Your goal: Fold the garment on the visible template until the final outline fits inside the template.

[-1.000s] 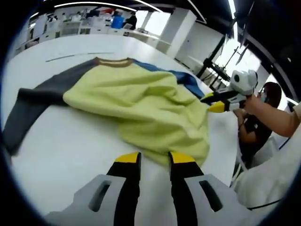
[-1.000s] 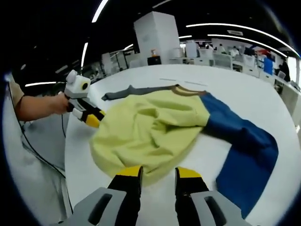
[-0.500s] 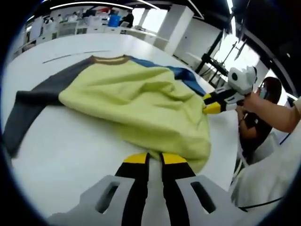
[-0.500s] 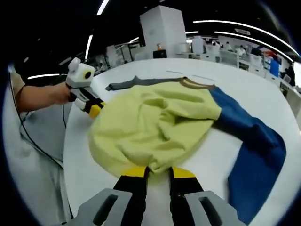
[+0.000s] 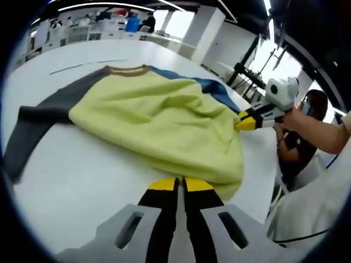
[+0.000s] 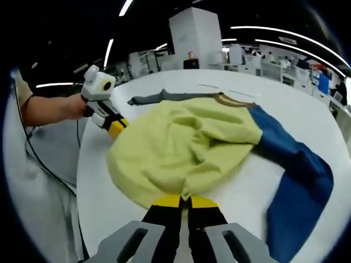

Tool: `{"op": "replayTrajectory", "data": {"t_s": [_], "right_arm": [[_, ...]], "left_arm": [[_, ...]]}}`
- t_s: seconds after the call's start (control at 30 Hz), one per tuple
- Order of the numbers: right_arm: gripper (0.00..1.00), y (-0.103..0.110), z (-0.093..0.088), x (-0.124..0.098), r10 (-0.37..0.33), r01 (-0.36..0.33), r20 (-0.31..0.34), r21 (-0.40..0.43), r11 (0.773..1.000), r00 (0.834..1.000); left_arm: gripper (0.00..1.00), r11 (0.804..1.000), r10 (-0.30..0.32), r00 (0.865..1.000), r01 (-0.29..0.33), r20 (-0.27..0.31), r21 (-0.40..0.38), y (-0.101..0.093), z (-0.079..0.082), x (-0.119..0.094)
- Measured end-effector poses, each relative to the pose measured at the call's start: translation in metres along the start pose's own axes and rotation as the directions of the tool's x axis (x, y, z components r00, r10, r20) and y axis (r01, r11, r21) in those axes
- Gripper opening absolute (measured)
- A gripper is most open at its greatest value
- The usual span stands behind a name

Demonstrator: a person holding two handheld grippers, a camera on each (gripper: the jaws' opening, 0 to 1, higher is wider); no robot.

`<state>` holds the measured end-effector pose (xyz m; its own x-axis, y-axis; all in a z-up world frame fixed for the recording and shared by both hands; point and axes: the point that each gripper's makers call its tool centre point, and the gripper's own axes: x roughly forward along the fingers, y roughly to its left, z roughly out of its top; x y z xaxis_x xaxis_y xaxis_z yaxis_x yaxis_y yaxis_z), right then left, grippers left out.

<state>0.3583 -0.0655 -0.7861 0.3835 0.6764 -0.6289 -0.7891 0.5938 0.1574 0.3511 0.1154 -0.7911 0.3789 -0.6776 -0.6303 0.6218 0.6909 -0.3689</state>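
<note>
A sweatshirt with a yellow-green body (image 5: 159,115) lies rumpled on the white table (image 5: 77,175). Its grey sleeve (image 5: 38,118) stretches out to the left, and its blue sleeve (image 5: 216,90) lies at the far right. My left gripper (image 5: 180,183) is shut on the near hem. In the left gripper view my right gripper (image 5: 245,121) pinches the hem's other corner. The right gripper view has the same body (image 6: 186,142), the blue sleeve (image 6: 296,175) and the brown collar (image 6: 230,99). There my right gripper (image 6: 185,200) is shut on the hem, and my left gripper (image 6: 116,129) grips the far edge.
A thin dark template line (image 5: 82,64) runs across the table beyond the collar, and a short mark (image 6: 211,86) shows there too. A person's forearm (image 5: 318,134) holds the right gripper. The table edge (image 6: 82,181) drops off on the left, with desks and shelving behind.
Both grippers' jaws have gone from open to shut on the yellow hem. The hem's edge now sits between each pair of jaws.
</note>
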Motion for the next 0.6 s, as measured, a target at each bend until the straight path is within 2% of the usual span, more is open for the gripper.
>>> {"op": "replayTrajectory", "data": {"t_s": [0.13, 0.37, 0.6], "right_arm": [[0.00, 0.001, 0.008, -0.004, -0.003, 0.003, 0.021, -0.010, 1.000, 1.000], [0.00, 0.002, 0.030, -0.014, -0.008, 0.010, 0.066, -0.034, 0.999, 0.998], [0.00, 0.006, 0.068, -0.022, -0.007, 0.017, 0.135, -0.076, 0.997, 0.991]], "left_arm": [[0.00, 1.000, 0.005, 1.000, -0.005, 0.018, 0.002, 0.001, 0.003, -0.008], [0.00, 1.000, 0.028, 0.996, -0.027, 0.087, -0.005, 0.004, 0.017, -0.027], [0.00, 0.999, 0.040, 0.979, -0.040, 0.199, -0.008, 0.002, 0.051, -0.050]]}}
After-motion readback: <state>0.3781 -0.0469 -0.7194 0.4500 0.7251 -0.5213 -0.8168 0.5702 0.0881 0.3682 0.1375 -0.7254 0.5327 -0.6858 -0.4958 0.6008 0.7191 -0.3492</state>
